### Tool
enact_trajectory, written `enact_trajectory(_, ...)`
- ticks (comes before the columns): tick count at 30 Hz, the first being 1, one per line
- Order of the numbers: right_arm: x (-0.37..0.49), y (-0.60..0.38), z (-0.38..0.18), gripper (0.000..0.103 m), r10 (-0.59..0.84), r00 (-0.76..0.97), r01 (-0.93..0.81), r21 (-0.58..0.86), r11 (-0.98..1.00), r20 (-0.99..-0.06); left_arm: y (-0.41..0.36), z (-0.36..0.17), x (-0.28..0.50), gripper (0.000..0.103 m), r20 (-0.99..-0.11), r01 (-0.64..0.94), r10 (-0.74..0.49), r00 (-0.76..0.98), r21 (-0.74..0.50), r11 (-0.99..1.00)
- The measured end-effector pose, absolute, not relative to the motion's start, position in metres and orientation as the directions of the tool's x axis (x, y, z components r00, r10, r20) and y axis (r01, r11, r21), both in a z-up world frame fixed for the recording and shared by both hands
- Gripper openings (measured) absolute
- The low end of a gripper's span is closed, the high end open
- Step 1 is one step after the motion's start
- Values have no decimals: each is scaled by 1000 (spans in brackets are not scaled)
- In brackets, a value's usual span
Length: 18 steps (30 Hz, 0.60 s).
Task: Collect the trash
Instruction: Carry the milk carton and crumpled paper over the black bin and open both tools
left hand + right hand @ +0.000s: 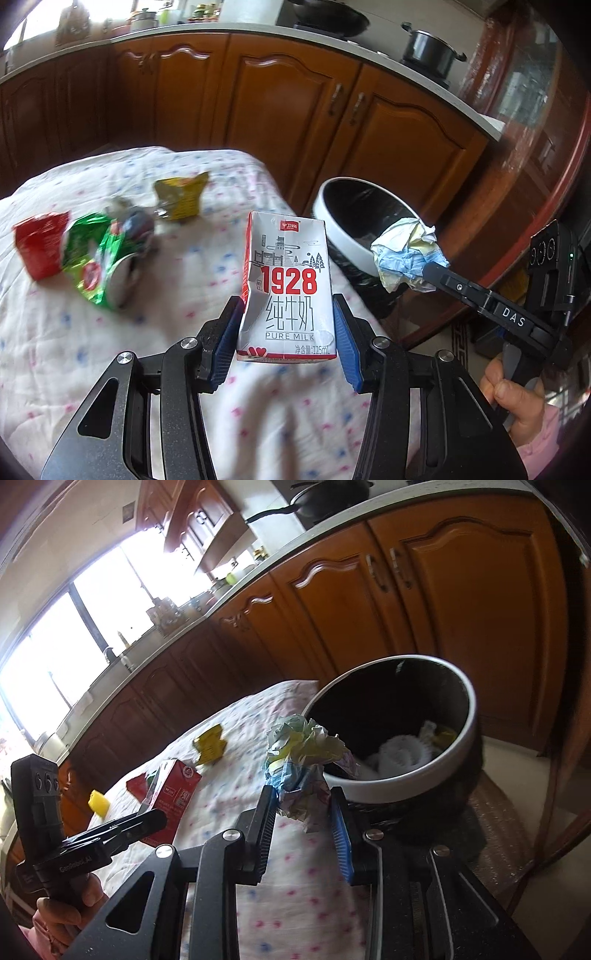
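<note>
While I am watching through the left wrist view, my left tongs (288,325) are clamping a small milk carton (286,288) at centre frame, blue pads pressing both its sides, upright above the desk (110,369) with its floral cloth. At right of that frame my right tongs (430,271) are gripping a crumpled paper wad (406,251), holding it against the near rim of the white trash bin (343,229) with its black liner. Through the right wrist view the wad (303,764) is sitting between the closed-in tongs (304,805), just left of the bin's rim (406,779); pale rubbish is lying inside the bin, though I cannot make out what it is. At left of the left frame, a red wrapper (40,247), a green wrapper (96,258) and a yellow packet (181,197) are lying on the cloth, somewhat blurred.
</note>
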State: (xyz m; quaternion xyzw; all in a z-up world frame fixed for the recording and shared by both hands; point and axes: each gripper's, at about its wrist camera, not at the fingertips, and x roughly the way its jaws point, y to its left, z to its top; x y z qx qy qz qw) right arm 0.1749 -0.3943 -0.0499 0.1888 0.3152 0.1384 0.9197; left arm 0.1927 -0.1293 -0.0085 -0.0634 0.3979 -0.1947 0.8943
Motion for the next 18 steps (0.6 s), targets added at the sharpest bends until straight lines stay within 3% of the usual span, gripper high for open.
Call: enact_trajectory(18,189,-431,-52,30,317,783,-69,431,900,-535,-193,-2,220,47,-697,394,-441,566,-242,887)
